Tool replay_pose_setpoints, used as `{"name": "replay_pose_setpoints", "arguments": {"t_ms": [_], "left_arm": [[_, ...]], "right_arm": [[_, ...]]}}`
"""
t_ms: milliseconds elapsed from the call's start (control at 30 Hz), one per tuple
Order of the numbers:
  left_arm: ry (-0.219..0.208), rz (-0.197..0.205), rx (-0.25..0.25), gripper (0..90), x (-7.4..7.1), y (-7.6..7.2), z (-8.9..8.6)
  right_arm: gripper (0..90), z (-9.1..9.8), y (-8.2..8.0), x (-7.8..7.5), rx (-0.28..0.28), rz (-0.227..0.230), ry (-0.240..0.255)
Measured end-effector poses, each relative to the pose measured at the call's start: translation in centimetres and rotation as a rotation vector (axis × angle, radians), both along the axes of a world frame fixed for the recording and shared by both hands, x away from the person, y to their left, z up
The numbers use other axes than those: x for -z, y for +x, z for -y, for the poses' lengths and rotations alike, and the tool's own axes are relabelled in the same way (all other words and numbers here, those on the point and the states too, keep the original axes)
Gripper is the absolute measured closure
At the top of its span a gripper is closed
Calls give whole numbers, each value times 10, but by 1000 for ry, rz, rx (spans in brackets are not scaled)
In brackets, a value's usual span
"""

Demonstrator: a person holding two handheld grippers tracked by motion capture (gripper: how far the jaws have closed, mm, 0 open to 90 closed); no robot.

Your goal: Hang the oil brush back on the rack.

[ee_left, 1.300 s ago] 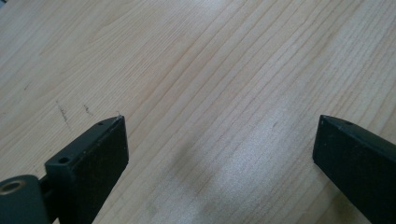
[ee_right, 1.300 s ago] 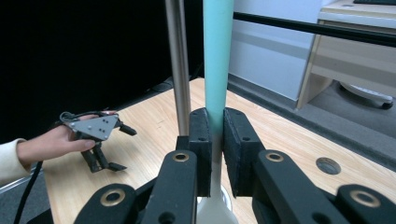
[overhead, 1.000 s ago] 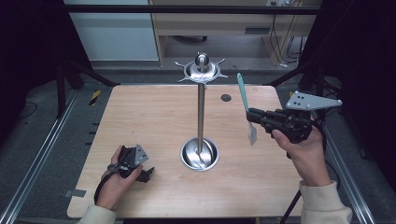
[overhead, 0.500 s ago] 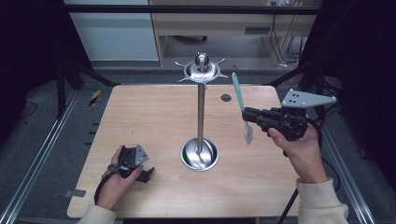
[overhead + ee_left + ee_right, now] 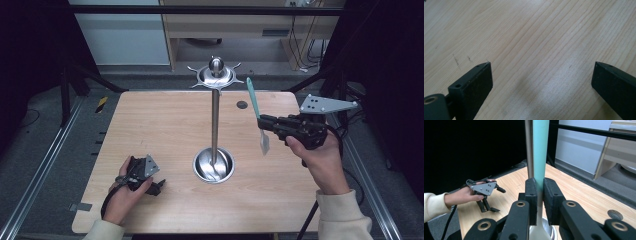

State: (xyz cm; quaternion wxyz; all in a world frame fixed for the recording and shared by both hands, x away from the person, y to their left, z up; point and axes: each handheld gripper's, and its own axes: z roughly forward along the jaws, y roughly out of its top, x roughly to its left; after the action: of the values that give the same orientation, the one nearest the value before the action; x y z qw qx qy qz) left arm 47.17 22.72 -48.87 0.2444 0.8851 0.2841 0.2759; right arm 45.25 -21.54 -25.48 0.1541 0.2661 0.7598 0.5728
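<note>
Right hand-held gripper (image 5: 268, 125) clamped on teal-handled utensil (image 5: 256, 107), head down: raise handle end squarely to stand's (image 5: 215, 120) top hooks; left hand-held gripper (image 5: 152, 186) open, resting on counter (image 5: 165, 125).

Two black fingers (image 5: 475, 86) of the left gripper (image 5: 541, 80) come up from the bottom, one at the left and one at the right. They are far apart, with nothing between them. Under them is a light wooden surface (image 5: 529, 37) with thin lines and a few small dark marks.
</note>
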Motion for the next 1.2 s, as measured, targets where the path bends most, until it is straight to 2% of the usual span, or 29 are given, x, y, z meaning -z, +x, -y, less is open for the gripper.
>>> {"name": "replay_pose_setpoints", "arguments": {"t_ms": [1200], "left_arm": [[1,-6,4,31,0,0,1]], "right_arm": [[821,-9,5,3,-4,-8,-8]]}}
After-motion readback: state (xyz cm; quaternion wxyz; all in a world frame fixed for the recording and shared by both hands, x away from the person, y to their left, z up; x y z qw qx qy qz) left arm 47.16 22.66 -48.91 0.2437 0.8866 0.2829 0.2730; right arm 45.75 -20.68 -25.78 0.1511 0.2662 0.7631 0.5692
